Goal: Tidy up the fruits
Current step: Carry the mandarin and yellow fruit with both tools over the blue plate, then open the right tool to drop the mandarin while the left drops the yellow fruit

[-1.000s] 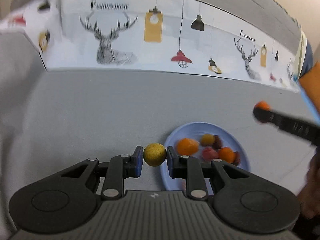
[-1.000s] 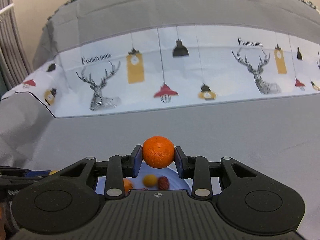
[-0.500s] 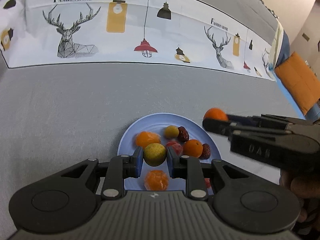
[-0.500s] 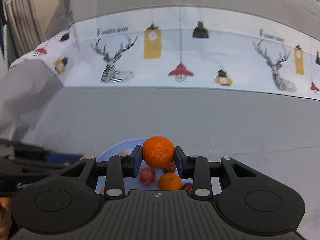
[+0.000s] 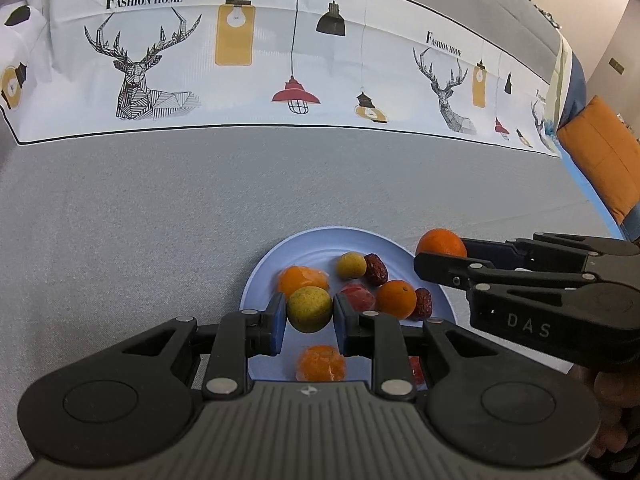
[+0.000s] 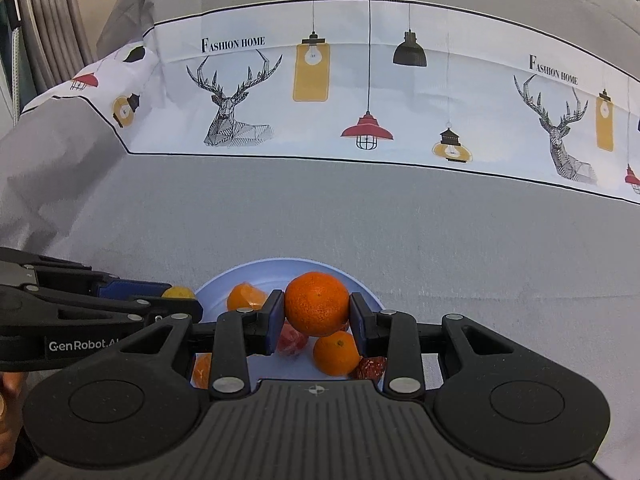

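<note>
My left gripper (image 5: 310, 322) is shut on a small yellow-green fruit (image 5: 309, 308) and hangs over the near left part of a pale blue plate (image 5: 320, 240). My right gripper (image 6: 317, 320) is shut on an orange mandarin (image 6: 317, 304) above the same plate (image 6: 264, 270). In the left wrist view the right gripper (image 5: 440, 254) reaches in from the right with its mandarin (image 5: 440, 242) over the plate's right rim. The plate holds several fruits: a wrapped orange piece (image 5: 298, 278), a yellow fruit (image 5: 351, 265), two dark red dates (image 5: 376, 269), a red wrapped one (image 5: 358, 296), an orange (image 5: 396, 299).
The plate lies on a grey cloth-covered surface (image 5: 140, 232). Behind it runs a white printed band with deer and lamps (image 5: 280, 60). An orange cushion (image 5: 604, 160) sits at the far right. A hand (image 5: 612, 396) holds the right gripper's handle.
The left gripper has moved right with its yellow-green fruit, from beside the plate to over it. The right gripper has come in over the plate, still holding the mandarin.
</note>
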